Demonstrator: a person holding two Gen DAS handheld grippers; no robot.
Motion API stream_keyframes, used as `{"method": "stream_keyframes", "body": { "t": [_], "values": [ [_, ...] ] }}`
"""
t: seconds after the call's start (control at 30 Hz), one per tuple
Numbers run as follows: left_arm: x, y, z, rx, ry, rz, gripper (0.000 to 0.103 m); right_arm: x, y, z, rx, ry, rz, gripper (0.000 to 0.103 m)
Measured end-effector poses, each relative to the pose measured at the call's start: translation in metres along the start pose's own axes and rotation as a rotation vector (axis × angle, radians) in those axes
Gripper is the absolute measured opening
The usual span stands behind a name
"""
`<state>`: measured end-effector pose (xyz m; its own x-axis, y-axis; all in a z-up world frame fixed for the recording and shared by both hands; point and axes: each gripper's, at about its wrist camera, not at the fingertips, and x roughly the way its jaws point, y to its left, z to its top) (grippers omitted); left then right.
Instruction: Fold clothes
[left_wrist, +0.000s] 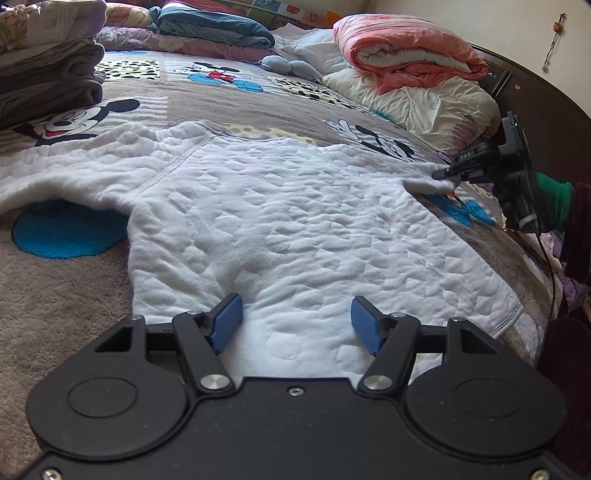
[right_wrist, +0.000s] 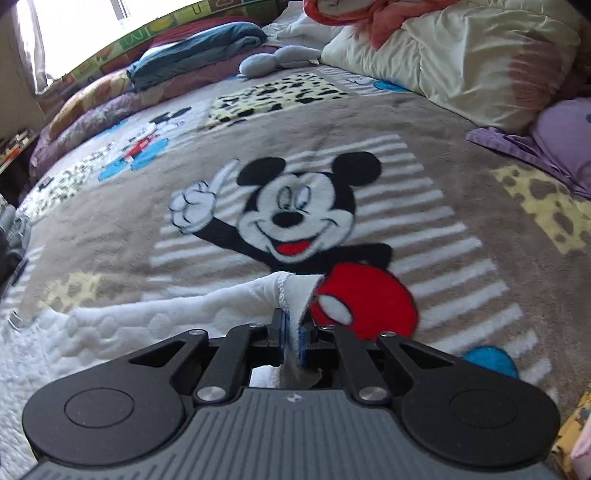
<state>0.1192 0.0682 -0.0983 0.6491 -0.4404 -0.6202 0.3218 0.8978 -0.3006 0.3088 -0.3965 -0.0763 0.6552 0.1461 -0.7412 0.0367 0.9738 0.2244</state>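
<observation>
- Left wrist view: white quilted sweatshirt (left_wrist: 280, 221) spread flat on cartoon blanket (left_wrist: 66, 314); soft, light, limp, likely best pinched at hems and corners. Left gripper (left_wrist: 297, 325) above its near hem, fingers apart, empty.
- Right wrist view: right gripper (right_wrist: 293, 341) clamped on sweatshirt's stitched edge (right_wrist: 284, 291); open blanket (right_wrist: 461, 177) beyond, pillows (right_wrist: 461, 55) well apart.

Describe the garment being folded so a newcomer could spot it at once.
Start from the big cartoon-mouse blanket covering the bed. Spread flat across its near side lies the white quilted top, one edge pinched in the right gripper. Unlike the pink quilt and teal bundle piled at the far edge, it is plain white, bumpy-textured and laid out flat.
</observation>
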Motion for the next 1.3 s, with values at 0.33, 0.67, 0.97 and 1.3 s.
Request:
{"method": "stream_keyframes", "body": {
  "t": [0.33, 0.67, 0.97, 1.3],
  "values": [
    [0.002, 0.001, 0.002, 0.009, 0.003, 0.006, 0.066, -0.023, 0.034, -0.005, -0.176, -0.056, -0.190, 0.050],
    [0.002, -0.006, -0.001, 0.048, 0.001, 0.029, 0.068, -0.087, 0.153, -0.088, -0.351, -0.142, 0.294, 0.031],
    [0.002, -0.010, -0.004, 0.077, -0.002, 0.046, 0.068, -0.030, 0.147, -0.124, -0.236, 0.007, 0.294, 0.029],
    [-0.004, -0.014, -0.005, 0.095, -0.007, 0.047, 0.068, -0.106, 0.148, -0.155, -0.327, -0.194, 0.315, 0.029]
  ]
}}
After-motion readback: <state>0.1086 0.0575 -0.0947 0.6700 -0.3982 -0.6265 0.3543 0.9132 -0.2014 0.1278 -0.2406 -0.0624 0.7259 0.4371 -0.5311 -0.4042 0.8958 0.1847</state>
